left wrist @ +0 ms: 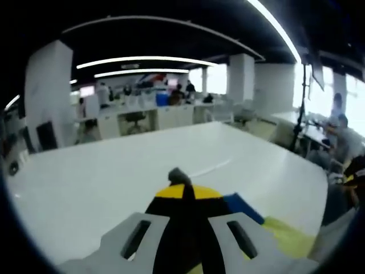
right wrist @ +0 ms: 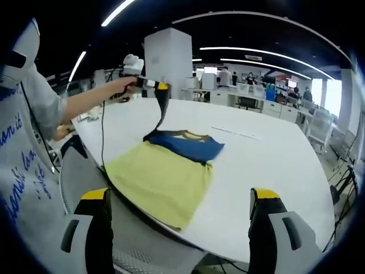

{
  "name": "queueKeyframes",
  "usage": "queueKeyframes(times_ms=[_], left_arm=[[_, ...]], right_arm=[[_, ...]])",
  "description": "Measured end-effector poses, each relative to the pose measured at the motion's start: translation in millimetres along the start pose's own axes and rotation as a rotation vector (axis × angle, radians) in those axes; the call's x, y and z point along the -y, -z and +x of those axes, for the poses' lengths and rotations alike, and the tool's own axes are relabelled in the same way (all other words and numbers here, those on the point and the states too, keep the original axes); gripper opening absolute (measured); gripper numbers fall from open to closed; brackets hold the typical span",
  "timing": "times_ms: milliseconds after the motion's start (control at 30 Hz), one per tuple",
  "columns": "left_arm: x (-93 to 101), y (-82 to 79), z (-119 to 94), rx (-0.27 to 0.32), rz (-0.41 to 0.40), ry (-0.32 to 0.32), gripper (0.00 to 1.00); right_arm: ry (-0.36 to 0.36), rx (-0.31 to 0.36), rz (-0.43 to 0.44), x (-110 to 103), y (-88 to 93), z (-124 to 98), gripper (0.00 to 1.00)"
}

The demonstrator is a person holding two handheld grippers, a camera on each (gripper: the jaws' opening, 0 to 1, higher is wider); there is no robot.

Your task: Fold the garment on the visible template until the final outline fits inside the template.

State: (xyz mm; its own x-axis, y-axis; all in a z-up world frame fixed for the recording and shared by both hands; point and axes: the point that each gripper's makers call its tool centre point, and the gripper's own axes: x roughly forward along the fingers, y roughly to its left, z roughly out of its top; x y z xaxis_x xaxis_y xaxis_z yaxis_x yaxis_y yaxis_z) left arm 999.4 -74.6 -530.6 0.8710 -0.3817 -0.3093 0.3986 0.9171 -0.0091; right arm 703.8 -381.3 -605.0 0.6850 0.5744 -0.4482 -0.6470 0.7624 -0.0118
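- Garment first: a yellow short-sleeved T-shirt with a dark blue collar end (right wrist: pixel 171 165) lay flat on the white tabletop (right wrist: pixel 268 171), its hem hanging close to the near edge.
- I could make out no template outline under the cloth.
- By my reckoning the folding was barely begun; the body was spread full length, and only the dark sleeve corner was lifted off the surface.
- The left gripper (right wrist: pixel 162 87), held out in a person's hand (right wrist: pixel 122 85), had its fingers clenched on that dark corner, the fabric hanging down from them in a strip to the collar.
- In the left gripper view the same left gripper (left wrist: pixel 185 191) showed its fingers pressed together on dark cloth.
- The right gripper (right wrist: pixel 185 214) hung short of the tabletop, its fingers spread wide, touching nothing.
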Motion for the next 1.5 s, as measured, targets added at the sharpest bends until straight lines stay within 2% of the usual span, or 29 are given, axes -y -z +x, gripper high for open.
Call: queueKeyframes(times_ms=[200, 467, 700, 1000, 1133, 1500], left_arm=[[13.3, -8.8, 6, 0.014, 0.019, 0.024, 0.0], [30.1, -5.7, 18, 0.001, 0.02, 0.056, 0.0], [46.9, -10.2, 30, -0.003, 0.038, 0.088, 0.0], [67.6, 3.6, 44, -0.04, 0.051, 0.124, 0.0], [74.6, 12.2, 51, -0.07, 0.092, 0.124, 0.0], [98.4, 37.0, 67, -0.119, 0.076, 0.169, 0.0]], right_arm=[[0.003, 0.0, 0.002, 2, 1.1, -2, 1.0], [0.005, -0.004, 0.001, 3, 3.1, -3, 1.0], [-0.003, -0.012, 0.002, -1, 6.0, -3, 1.0], [-0.005, -0.015, 0.001, -1, 7.8, -4, 1.0], [-0.003, -0.024, 0.001, 0, 10.2, -5, 1.0], [-0.011, -0.037, 0.009, -2, 16.2, -5, 1.0]])
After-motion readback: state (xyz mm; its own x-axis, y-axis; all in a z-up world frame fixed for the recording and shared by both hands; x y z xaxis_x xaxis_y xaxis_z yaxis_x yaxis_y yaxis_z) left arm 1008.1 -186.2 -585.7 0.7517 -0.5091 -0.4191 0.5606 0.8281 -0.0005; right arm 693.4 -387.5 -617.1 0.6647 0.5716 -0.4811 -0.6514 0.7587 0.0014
